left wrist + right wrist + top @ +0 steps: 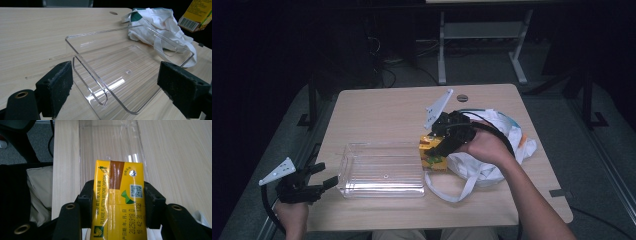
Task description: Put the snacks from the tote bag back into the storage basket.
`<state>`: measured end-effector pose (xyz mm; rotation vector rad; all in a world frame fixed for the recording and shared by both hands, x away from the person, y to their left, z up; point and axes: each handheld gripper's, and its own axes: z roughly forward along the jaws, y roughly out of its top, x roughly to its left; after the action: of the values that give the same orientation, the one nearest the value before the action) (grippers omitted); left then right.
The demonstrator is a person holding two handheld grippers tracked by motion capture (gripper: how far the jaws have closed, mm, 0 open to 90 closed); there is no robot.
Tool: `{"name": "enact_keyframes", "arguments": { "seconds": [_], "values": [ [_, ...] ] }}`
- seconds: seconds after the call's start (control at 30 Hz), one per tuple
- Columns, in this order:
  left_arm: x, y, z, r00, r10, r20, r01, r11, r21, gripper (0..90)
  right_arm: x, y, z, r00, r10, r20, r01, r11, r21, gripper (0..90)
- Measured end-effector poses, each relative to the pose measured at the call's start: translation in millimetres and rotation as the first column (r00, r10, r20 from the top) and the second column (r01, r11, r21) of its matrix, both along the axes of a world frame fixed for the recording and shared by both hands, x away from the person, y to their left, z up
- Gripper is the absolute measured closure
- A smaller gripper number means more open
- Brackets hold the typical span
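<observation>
My right gripper point(117, 206) clamps the yellow carton point(118, 202), whose printed top the right gripper view reveals. Its long axis points toward the clear tray point(382, 170). My left gripper point(115, 85) gapes wide at the desk's point(377, 110) near-left corner.

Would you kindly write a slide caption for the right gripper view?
Right tool grips a yellow carton above the clear tray on the table.

We see a clear, glossy plastic tray point(130, 75) on the matt, pale wood-grain table point(37, 32). The yellow carton point(117, 202) looks like smooth printed card with a slight sheen. To its right lies a soft, crumpled white cloth bag point(160, 27). The jaw pads look like rough black foam.
</observation>
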<state>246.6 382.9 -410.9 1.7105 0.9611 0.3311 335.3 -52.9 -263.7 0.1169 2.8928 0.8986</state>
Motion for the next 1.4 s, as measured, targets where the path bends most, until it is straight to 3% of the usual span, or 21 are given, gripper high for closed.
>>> {"name": "enact_keyframes", "arguments": {
  "seconds": [0.37, 0.5, 1.4],
  "values": [
    [-0.1, 0.7, 0.1, 1.0000, 0.001, 0.000, -0.001, 1.0000, 0.000, 12.8, -3.8, 15.8, -2.5, 0.9994, 0.034, -0.005, -0.034, 0.999, 0.000, 51.9],
    [0.0, 1.3, 0.0, 1.0000, 0.001, 0.000, -0.001, 1.0000, 0.002, 12.7, -5.6, 22.3, -4.2, 0.9990, 0.042, 0.015, -0.041, 0.999, -0.016, 51.8],
    [-0.2, 1.9, 0.5, 1.0000, 0.003, 0.005, -0.003, 1.0000, -0.002, 12.8, -8.3, 51.6, -16.0, 0.9956, 0.090, -0.025, -0.090, 0.996, 0.004, 51.8]
  ]
}}
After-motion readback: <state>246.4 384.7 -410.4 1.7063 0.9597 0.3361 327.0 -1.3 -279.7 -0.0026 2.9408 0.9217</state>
